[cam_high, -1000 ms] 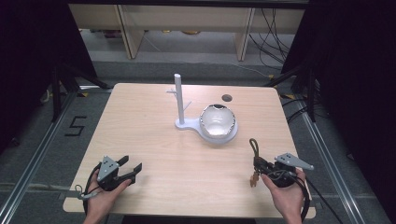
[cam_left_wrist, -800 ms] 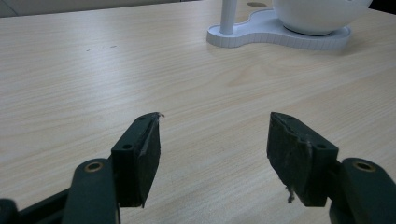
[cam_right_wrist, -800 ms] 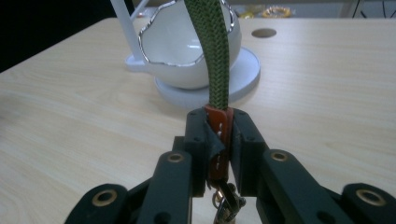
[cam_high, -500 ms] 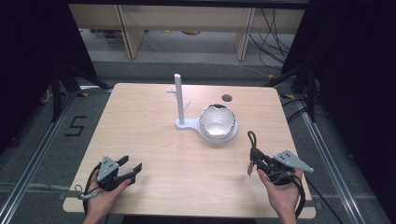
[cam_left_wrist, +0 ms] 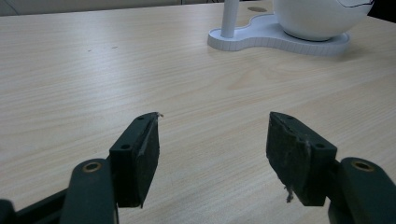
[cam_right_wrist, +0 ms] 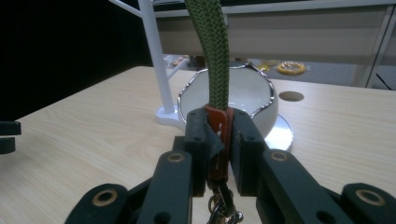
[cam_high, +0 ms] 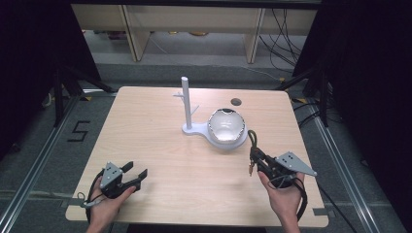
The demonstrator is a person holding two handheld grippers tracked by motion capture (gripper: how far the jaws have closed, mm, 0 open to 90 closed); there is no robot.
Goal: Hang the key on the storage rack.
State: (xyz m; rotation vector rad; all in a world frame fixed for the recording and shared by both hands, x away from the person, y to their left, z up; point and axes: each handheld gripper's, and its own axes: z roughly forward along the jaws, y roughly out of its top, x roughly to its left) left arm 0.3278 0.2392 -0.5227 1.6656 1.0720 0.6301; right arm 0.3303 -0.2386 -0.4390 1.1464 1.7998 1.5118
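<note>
A key strap, a green braided cord loop (cam_high: 252, 139) with a red-brown tab and a metal clasp, is clamped in my right gripper (cam_high: 256, 161) at the table's front right. In the right gripper view the jaws are shut on the tab (cam_right_wrist: 217, 122); the cord (cam_right_wrist: 215, 56) stands up out of them and the clasp (cam_right_wrist: 223, 212) hangs below. A white stand with a thin post (cam_high: 186, 99) and a white bowl (cam_high: 226, 127) on its base lies just beyond. My left gripper (cam_high: 136, 174) rests open at the front left, with nothing between its pads (cam_left_wrist: 140, 158).
A round hole (cam_high: 236, 101) is cut in the tabletop behind the bowl. The post has short side pegs (cam_high: 193, 110). The light wooden table (cam_high: 145, 131) is bare between the grippers. Shelving and cables lie past the far edge, and dark floor is on both sides.
My right gripper has carried the strap left and away from the front edge, toward the bowl, and lifted it a little. The left gripper has stayed put.
</note>
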